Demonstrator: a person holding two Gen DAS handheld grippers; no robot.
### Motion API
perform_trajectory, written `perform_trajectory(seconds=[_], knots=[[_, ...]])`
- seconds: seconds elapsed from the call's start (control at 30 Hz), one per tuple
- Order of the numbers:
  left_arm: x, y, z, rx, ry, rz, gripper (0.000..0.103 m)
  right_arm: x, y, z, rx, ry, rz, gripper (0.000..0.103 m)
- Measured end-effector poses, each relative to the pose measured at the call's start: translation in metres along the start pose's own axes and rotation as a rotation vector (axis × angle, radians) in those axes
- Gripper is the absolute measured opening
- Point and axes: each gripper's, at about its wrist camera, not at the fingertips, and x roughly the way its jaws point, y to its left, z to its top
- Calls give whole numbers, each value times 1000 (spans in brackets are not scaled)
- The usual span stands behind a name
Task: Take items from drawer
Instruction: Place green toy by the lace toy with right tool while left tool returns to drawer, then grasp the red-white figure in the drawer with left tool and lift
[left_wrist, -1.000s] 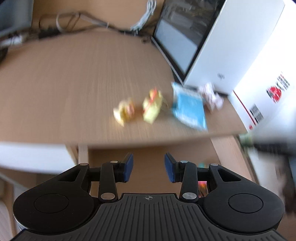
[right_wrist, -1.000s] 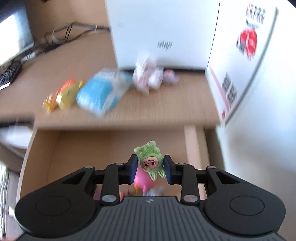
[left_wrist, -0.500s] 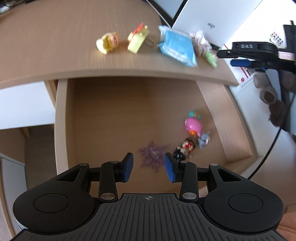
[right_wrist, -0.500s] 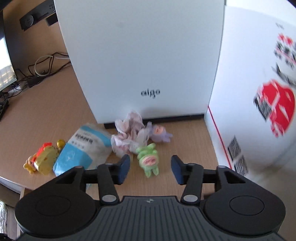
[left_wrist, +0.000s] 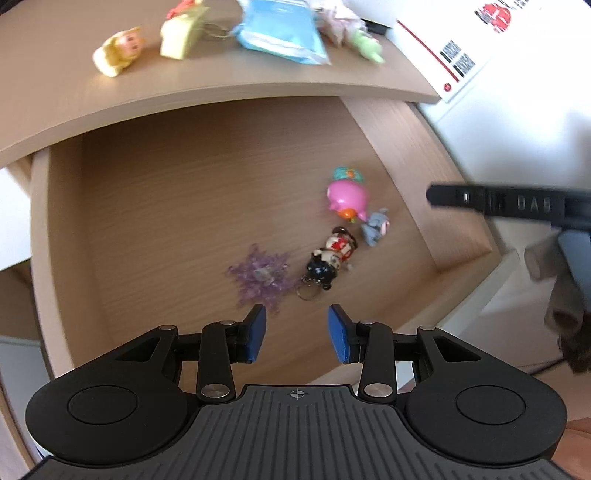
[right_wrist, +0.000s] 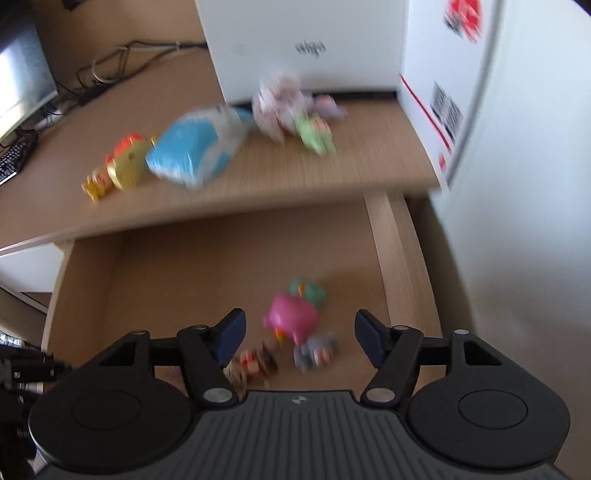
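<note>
While both grippers are hovering over the drawer (left_wrist: 155, 206), left gripper (left_wrist: 296, 334) gaping empty, purple snowflake (left_wrist: 263, 275) lying at its eleven o'clock, right gripper (right_wrist: 298, 338) having just been opening, nothing between its jaws.

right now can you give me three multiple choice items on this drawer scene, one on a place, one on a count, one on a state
1. Where does the small green figure toy lie?
A. on the wooden desk top, beside the crumpled pink-white wrapper
B. in the open wooden drawer
C. between the right gripper's fingers

2. How many things lie in the drawer?
A. two
B. five
C. eight

3. How is the left gripper?
A. shut on the purple spiky plastic toy
B. open and empty
C. shut on nothing

Key: 1 A, it lies on the desk top by the wrapper. 2 B, teal toy, pink round toy, grey figure, black-red keychain figure and purple spiky toy. 3 B, its blue fingers stand apart with only drawer floor between them.
</note>
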Motion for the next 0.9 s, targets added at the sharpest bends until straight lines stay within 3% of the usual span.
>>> perform_trajectory(seconds=[0.33,0.57,0.63,0.77,0.83,0.9], knots=[[24,-23,16,132,-17,-24,41,-18,-5,-38,56,-5,-39,72],[69,-54,44,333,54,13,41,-37,-10,-58,92,-30,-59,73],[88,-60,50,367,93,30,41,-40,-11,-64,97,-35,-78,77],[116,-65,52,409,155,56,41,-44,-14,-74,127,-34,-89,78],[122,-65,51,419,165,60,32,-47,-17,-78,140,-43,-104,81],[123,-61,52,395,182,39,33,-50,-20,-79,147,-57,-119,84]])
